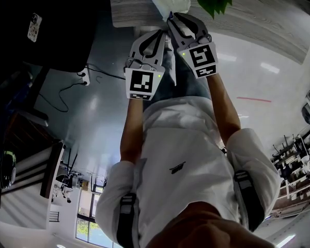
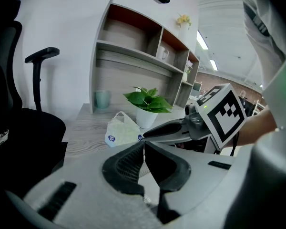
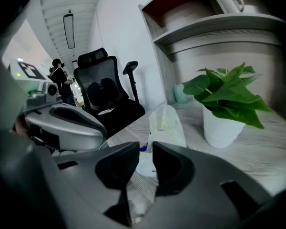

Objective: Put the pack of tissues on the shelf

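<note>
Just ahead of right fingers (image 3: 175, 168), tissue pack (image 3: 168, 125), seemingly untouched.

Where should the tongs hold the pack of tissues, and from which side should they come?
Probably its soft body just below the pinched top, where the pack of tissues narrows. Come from the front edge of the desk, as the right tongs already point, since the potted plant stands close beside it.

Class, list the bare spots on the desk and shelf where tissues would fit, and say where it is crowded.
Free: the top left shelf compartment, left of the mug, looks bare; the desk between cup and plant; the desk edge between tissues and chair. Crowded: tissues and plant sit close together.
</note>
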Motion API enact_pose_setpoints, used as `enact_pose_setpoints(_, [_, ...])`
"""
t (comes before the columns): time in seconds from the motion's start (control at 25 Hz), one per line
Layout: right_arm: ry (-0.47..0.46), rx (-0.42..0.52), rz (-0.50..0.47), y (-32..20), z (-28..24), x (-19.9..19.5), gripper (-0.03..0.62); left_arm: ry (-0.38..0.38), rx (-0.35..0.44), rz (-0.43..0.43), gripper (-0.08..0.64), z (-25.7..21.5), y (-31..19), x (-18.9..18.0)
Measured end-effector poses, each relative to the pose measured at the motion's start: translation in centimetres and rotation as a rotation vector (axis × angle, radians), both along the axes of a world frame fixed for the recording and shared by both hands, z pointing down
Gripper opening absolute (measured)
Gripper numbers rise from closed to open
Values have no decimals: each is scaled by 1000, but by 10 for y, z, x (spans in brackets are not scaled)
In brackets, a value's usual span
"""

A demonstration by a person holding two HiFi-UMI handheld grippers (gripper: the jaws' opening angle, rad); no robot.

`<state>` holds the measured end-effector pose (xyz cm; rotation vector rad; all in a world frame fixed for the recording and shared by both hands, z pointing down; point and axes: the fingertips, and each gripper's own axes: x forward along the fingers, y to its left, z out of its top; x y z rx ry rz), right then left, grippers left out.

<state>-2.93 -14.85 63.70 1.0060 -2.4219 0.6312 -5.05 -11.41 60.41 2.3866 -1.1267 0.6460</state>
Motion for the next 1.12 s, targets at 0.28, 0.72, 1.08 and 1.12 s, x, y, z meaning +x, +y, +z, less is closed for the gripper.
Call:
enact_pose_setpoints(0.28, [16,-10,-2,-3,6,-2,63,1,0,-10,32,2,-1,-6])
enact_pose_setpoints(0.72, [8,1,6,-2,-2,-2,31,-2,14,-12,32,-4,1,-10])
enact_pose_setpoints(1.08, [-4,42,6,3,-24,3,29,0,43,-4,32,-16,7,-4])
enact_pose_setpoints(1.12, [-4,46,5,4,-27,4,29,1,47,-4,32,-18,7,-3])
